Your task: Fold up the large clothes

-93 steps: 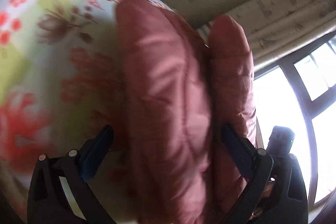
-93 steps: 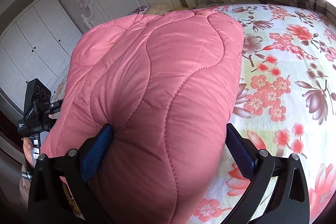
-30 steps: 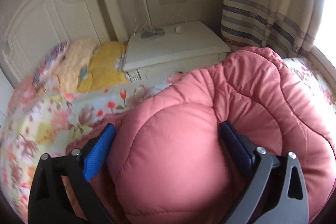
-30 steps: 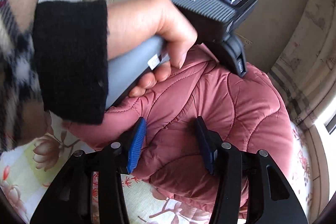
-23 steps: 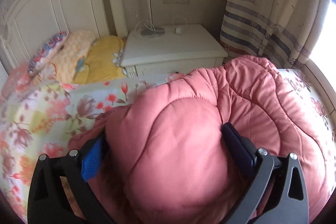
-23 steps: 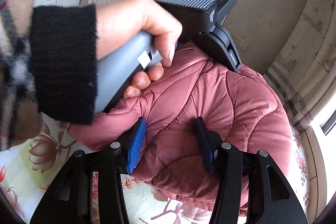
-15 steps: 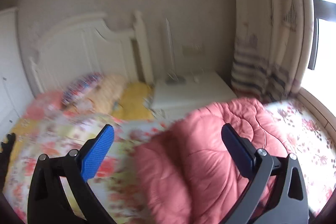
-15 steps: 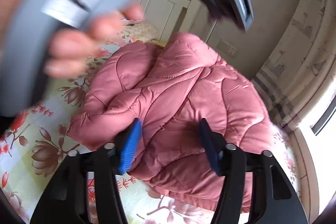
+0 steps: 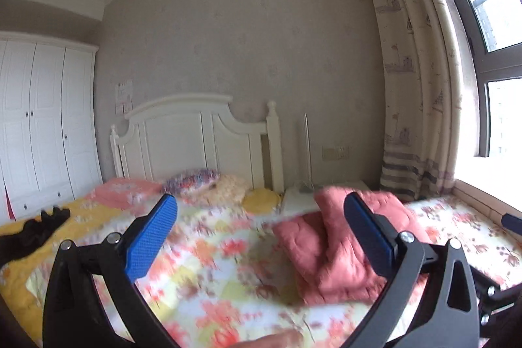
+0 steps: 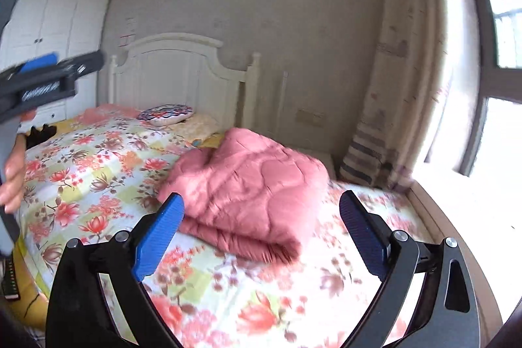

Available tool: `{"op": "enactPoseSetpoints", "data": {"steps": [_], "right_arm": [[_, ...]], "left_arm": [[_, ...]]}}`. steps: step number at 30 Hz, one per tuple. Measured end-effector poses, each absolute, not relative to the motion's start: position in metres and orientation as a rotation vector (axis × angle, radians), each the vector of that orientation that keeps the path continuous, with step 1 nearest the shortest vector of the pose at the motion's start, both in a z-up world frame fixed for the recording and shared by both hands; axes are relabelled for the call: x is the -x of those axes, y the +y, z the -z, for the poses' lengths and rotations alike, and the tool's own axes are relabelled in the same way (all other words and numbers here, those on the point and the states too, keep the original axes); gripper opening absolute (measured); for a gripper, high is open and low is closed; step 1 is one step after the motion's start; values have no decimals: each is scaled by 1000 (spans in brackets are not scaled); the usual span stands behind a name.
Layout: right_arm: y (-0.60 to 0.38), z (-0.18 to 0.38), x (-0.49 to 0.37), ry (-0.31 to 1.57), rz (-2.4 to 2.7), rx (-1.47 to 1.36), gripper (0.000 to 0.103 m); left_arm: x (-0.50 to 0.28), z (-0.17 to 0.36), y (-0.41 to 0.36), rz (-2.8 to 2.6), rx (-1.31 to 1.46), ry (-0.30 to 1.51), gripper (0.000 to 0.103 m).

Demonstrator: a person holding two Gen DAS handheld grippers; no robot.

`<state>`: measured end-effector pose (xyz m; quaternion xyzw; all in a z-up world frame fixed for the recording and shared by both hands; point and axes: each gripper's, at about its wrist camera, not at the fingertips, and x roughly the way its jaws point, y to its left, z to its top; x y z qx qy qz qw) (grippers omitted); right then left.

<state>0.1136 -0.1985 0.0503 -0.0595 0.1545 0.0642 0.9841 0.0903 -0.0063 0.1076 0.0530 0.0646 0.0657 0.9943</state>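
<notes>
Blue-padded right hand-held gripper (image 10: 261, 227) has just been opening, now gaping with nothing between the pads; left hand-held gripper (image 9: 261, 237) is wide and empty too. The pink quilted coat (image 10: 251, 185) sits folded on the flowery bed (image 10: 98, 172), so folding looks about done. Motion blur hides the folds' neatness.
</notes>
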Motion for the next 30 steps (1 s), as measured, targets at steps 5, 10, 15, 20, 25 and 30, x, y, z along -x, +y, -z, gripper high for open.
{"op": "enactPoseSetpoints", "data": {"steps": [5,10,15,20,25,30], "right_arm": [[-218,-11,-96,382,-79,-9,92],[-227,10,-91,411,-15,-44,92],[-231,14,-88,399,13,-84,92],[-226,11,-86,385,-7,-68,92],[-220,8,-83,377,-25,-53,92],[-217,7,-82,373,-28,-46,92]], "left_arm": [[-81,-50,-34,-96,-174,296,101],[-78,-34,-36,-93,-146,322,101],[-77,-30,-43,-77,-162,306,101],[-74,-27,-44,-60,-162,312,101],[-72,-26,-42,-59,-157,312,101],[-73,-25,-39,-59,-143,321,101]]}}
